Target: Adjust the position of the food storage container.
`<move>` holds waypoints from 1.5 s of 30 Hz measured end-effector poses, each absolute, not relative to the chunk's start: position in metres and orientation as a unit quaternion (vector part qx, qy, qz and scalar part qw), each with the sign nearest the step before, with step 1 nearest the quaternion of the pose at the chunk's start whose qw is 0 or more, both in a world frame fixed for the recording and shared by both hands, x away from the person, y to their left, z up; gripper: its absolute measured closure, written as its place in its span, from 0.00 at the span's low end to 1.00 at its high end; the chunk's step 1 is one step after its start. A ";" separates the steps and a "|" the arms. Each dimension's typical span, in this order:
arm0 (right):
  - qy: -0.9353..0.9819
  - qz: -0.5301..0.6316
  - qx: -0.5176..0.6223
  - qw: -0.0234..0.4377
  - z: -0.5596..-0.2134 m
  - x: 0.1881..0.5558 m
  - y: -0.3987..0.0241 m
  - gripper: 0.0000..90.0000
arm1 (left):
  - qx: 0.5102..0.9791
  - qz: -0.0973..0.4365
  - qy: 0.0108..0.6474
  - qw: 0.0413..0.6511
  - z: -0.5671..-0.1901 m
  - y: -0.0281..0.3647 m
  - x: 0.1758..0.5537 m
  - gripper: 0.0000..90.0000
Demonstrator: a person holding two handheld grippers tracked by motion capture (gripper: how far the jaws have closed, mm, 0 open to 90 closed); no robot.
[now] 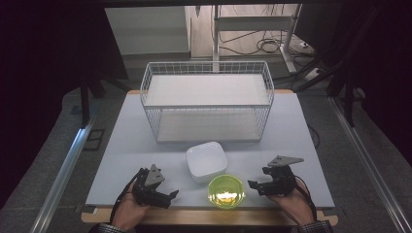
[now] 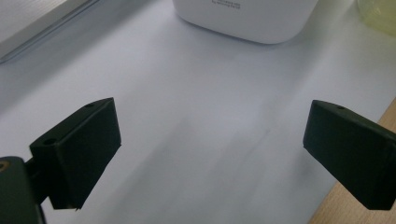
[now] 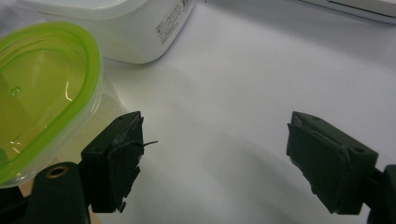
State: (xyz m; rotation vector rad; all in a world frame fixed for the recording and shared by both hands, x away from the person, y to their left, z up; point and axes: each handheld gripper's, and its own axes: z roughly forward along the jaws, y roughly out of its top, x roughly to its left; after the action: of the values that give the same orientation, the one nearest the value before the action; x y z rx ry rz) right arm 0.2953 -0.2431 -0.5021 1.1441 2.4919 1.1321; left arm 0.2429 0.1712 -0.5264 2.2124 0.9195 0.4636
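Left to right across the surface [image 1: 121, 131]:

1. Left tongs [image 1: 167, 196]. Held in the person's left hand [image 1: 127, 209] at the near left edge, pointing toward the middle. In the left gripper view the tongs [image 2: 210, 154] stand wide apart with nothing between them, bare surface [image 2: 196, 121] below. The white dish [image 2: 245, 18] lies ahead of them, well apart; a sliver of the green bowl [image 2: 380, 16] sits at the upper right corner.

2. White dish [image 1: 206, 160]. Square with rounded corners, upright, resting near the middle of the surface, in front of the wire basket [image 1: 206, 104]. No long axis to speak of.

3. Green bowl [image 1: 226, 191]. Translucent, round, upright, just in front of and to the right of the white dish, close to the near edge. Whether the two touch cannot be told. It lies between both tongs.

4. Right tongs [image 1: 252, 185]. Held in the person's right hand [image 1: 296, 206], pointing left toward the green bowl. In the right gripper view the tongs [image 3: 212, 154] stand apart and empty; the green bowl [image 3: 42, 93] sits just beside the left-hand jaw, its rim nearly level with it, and the white dish [image 3: 140, 28] is farther off.

Governing relation: the green bowl lies to the left of the right tongs and nearer to them than to the left tongs. Judgement: a grasp by the right hand calls for a short shift toward the bowl, so that one jaw passes inside the rim and the other outside. Being round, the bowl imposes no preferred angle.
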 end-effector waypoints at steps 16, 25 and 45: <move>0.850 0.390 0.341 0.097 -0.483 0.282 -0.230 0.63 | 0.845 0.184 0.356 0.354 -0.523 0.170 0.240 0.07; 0.853 0.413 0.305 0.096 -0.467 0.272 -0.219 0.93 | 0.847 0.195 0.355 0.346 -0.524 0.167 0.240 0.08; 0.880 0.414 0.230 0.046 -0.467 0.253 -0.146 1.00 | 0.853 0.211 0.345 0.330 -0.525 0.164 0.239 0.11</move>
State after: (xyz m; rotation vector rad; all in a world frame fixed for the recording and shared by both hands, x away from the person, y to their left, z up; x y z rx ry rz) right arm 0.2527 -0.1462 -0.4673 0.7026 2.6853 1.2632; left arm 0.2394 0.1639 -0.5246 2.2325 0.9018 0.5508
